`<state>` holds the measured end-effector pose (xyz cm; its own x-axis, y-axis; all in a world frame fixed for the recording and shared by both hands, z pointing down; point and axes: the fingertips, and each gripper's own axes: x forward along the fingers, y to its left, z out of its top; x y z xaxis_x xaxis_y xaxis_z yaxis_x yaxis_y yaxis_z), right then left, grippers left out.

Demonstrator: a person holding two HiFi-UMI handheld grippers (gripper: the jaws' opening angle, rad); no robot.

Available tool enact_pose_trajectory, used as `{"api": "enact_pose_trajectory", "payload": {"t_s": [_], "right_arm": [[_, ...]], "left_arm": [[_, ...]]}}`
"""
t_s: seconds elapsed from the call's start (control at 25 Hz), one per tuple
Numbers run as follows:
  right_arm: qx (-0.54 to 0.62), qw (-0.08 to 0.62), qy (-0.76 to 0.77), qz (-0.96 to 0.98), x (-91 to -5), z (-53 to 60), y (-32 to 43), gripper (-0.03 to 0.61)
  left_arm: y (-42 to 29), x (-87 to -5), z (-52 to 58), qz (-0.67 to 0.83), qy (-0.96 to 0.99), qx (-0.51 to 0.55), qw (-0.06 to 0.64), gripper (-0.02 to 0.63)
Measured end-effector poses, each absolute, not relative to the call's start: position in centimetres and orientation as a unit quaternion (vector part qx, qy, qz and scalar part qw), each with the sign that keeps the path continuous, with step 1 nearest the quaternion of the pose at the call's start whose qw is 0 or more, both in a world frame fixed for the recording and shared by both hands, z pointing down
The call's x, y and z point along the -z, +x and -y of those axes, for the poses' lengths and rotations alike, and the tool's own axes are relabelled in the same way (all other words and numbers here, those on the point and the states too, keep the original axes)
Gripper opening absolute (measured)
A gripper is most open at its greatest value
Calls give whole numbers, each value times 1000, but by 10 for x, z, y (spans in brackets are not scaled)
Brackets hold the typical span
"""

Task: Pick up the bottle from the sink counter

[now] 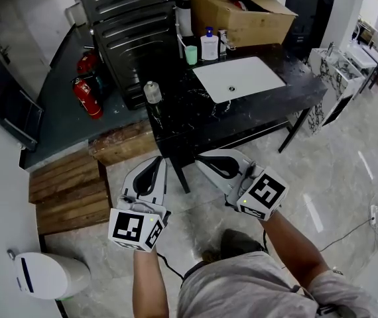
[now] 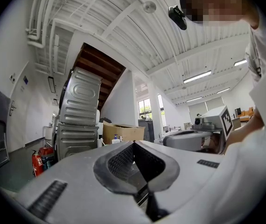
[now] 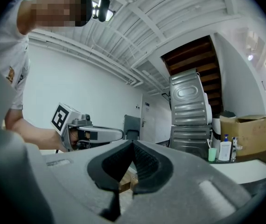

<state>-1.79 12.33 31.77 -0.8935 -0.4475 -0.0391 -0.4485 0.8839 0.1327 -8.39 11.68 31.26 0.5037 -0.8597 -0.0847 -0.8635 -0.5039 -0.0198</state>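
Bottle (image 1: 209,45) beside sink (image 1: 239,78) overhead; left hand-held gripper (image 2: 134,143), right hand-held gripper (image 3: 133,143) closed, empty.

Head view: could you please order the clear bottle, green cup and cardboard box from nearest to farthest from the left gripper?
From the left gripper:
1. Clear bottle, near-left corner of the counter.
2. Green cup, its back edge.
3. Cardboard box, farthest back.

One black counter (image 1: 195,124), one white sink (image 1: 249,71) in it, one pump bottle (image 1: 209,45) and one green cup (image 1: 191,54) at its back, one clear bottle (image 1: 152,92) at its left end, two red fire extinguishers (image 1: 87,98) (image 1: 86,63) left of it, one cardboard box (image 1: 242,12) behind it
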Motion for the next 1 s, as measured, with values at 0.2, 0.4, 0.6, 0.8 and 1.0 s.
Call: {"api": "enact_pose_trajectory", "payload": {"t_s": [0.2,0.4,0.6,0.8,1.0], "right_arm": [[-71,3,-234,-970,-319,-109,-25,0],[-71,5,-232,-970,-322,-80,-31,0],[-73,7,-223,-972,-326,-37,-38,0],[-74,4,-219,-973,-327,17,-42,0],[-74,5,-211,-975,-327,73,-43,0]], "left_arm": [[-94,-314,-102,-497,-867,-31,30,2],[-102,-319,-76,-501,-864,-27,30,2],[-112,-326,-35,-511,-859,-23,33,2],[-119,-331,18,-520,-854,-17,28,2],[-118,-330,71,-528,-849,-11,25,2]]}}
